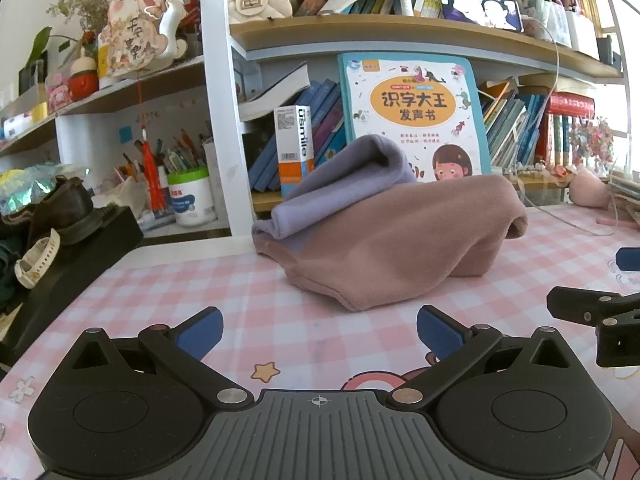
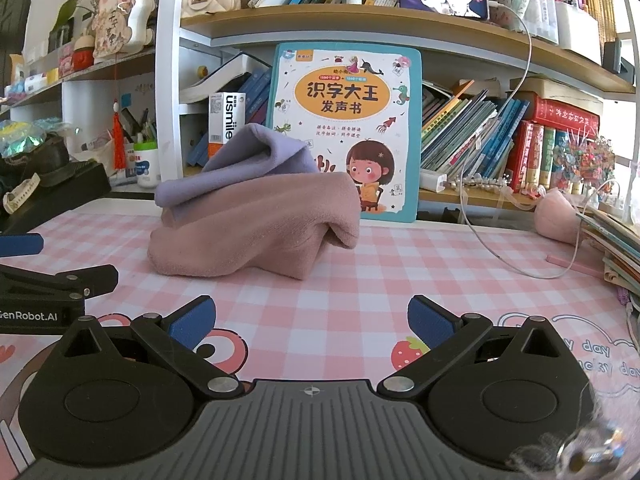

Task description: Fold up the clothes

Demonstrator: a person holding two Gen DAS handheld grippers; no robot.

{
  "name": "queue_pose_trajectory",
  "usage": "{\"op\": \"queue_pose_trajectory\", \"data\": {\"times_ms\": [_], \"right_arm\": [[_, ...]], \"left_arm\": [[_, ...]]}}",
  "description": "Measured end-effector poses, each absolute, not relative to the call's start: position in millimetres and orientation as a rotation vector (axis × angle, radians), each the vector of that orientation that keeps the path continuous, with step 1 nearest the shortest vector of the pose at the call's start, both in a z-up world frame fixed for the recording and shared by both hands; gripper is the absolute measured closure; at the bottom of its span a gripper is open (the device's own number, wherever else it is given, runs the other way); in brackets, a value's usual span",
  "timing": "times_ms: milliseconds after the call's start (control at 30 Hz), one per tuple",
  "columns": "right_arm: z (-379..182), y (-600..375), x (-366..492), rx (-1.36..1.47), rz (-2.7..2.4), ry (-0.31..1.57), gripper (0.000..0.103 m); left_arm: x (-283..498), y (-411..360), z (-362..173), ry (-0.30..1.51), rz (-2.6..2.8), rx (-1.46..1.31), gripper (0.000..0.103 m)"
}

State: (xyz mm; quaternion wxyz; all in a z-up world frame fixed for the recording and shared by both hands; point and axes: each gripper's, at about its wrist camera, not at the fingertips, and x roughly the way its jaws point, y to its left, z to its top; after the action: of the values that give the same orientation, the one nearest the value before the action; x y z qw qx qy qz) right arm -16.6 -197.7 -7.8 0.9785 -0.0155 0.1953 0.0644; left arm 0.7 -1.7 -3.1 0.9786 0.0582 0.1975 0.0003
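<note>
Tabletop [image 1: 168, 292], pink check cover. Clothes lie in one heap toward its back edge: a brown garment [image 1: 384, 240] below, a lilac garment [image 1: 340, 184] on its left half. The heap runs left to right across both views. Left hand-held gripper [image 1: 319, 330] faces it almost head-on, so looks better placed; right hand-held gripper [image 2: 311, 322] sees it ahead and to its left. Both spread wide, holding nothing, apart from the cloth.

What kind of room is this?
Probably a child's study corner at home: crowded bookshelves, a children's picture book propped up, and a pink checked desk mat with cartoon prints.
</note>
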Motion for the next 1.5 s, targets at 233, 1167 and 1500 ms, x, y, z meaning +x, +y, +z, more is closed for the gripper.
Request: {"op": "queue_pose_trajectory", "data": {"times_ms": [233,1167,1500], "right_arm": [[-7.8,-197.4,-16.3,-0.032,0.131,0.395,0.0],[-7.9,-196.7,-15.5,-0.035,0.152,0.402,0.0],[-9.1,-192.1,-13.2,-0.061,0.144,0.417,0.0]], "left_arm": [[0.9,-2.9,-3.2,0.397,0.003,0.121,0.0],[1.8,-2.0,-2.4,0.401,-0.024,0.113,0.0],[-0.5,-5.8,-2.6,0.39,-0.018,0.134,0.0]]}}
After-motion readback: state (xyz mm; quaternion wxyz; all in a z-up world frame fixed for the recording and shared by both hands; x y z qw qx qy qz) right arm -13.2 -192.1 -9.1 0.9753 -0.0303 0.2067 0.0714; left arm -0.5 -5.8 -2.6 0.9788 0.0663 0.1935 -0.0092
